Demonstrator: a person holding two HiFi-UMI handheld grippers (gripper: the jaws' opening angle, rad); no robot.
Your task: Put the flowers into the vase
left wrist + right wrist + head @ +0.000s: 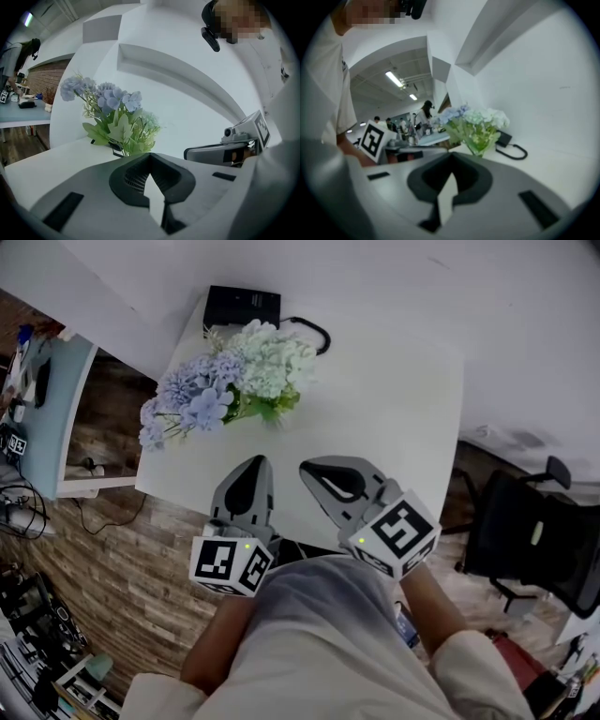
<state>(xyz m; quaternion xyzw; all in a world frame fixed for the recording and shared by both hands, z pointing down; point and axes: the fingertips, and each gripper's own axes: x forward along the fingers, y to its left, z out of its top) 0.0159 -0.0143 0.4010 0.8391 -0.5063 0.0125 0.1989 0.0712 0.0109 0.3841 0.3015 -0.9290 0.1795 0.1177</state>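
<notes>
- White counter [394,409] set against a white wall, wood floor [122,559] to its left, black office chair [534,531] off to the right
- flowers [225,385]: one bunch, blue-purple heads on the left and pale white-green heads on the right, with green leaves below
- the bunch stands upright on the far left part of the counter, and what holds the stems at the base is too small to tell
- black box [242,307] at the counter's far edge, just behind the flowers; a black cable loop [314,329] lies beside it on the right
- left claw [253,465] over the near edge of the counter, jaws closed tip to tip with nothing between them
- right claw [314,472] just beside it, jaws also pressed together and empty
- both claws point toward the flowers, well apart from them and touching nothing
- each gripper's marker cube sits close to the person's body, left cube [230,563] and right cube [398,532]
- other people and cluttered desks in the background of the right gripper view, blurred
</notes>
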